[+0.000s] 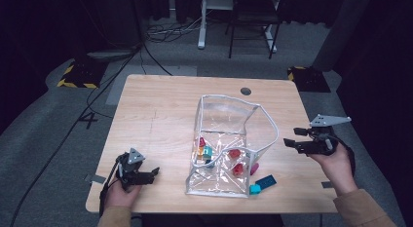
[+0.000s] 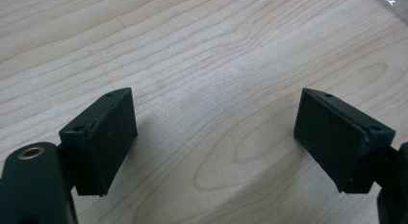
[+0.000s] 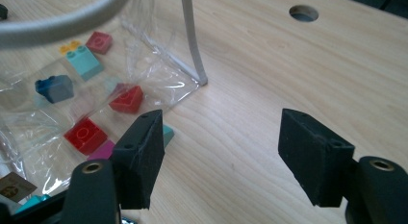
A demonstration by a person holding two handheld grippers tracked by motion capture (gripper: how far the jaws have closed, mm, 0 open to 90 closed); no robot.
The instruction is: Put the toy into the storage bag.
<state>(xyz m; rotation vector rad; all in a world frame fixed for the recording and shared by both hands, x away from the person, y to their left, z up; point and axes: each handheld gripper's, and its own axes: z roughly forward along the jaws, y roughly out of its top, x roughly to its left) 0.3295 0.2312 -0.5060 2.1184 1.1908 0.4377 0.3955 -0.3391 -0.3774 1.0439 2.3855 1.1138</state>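
Black pads of the right claw stand wide apart and empty in the right gripper view, low over the bare wood of the tabletop, with the clear bag just beyond the nearer pad. The left claw is likewise spread open with nothing between its pads, sitting near the front left corner, well apart from the bag. Standing at the middle of the tabletop, the bag is transparent plastic with a pale grey rim — its mouth gapes upward and its sides are creased and shiny. Through the film I can see small toy bricks on its floor: red ones, a light blue one, a darker blue one. A teal brick and a smaller cyan one lie outside, touching or just beside the bag's front right corner. The likely trouble, to my mind, is the bag itself — thin film gives under a pad, so a push at the loose bricks could shove or fold the wall, tip the bag, or spill what is inside. Pinching film along with a brick looks easy too, since the outside bricks lie so near it.
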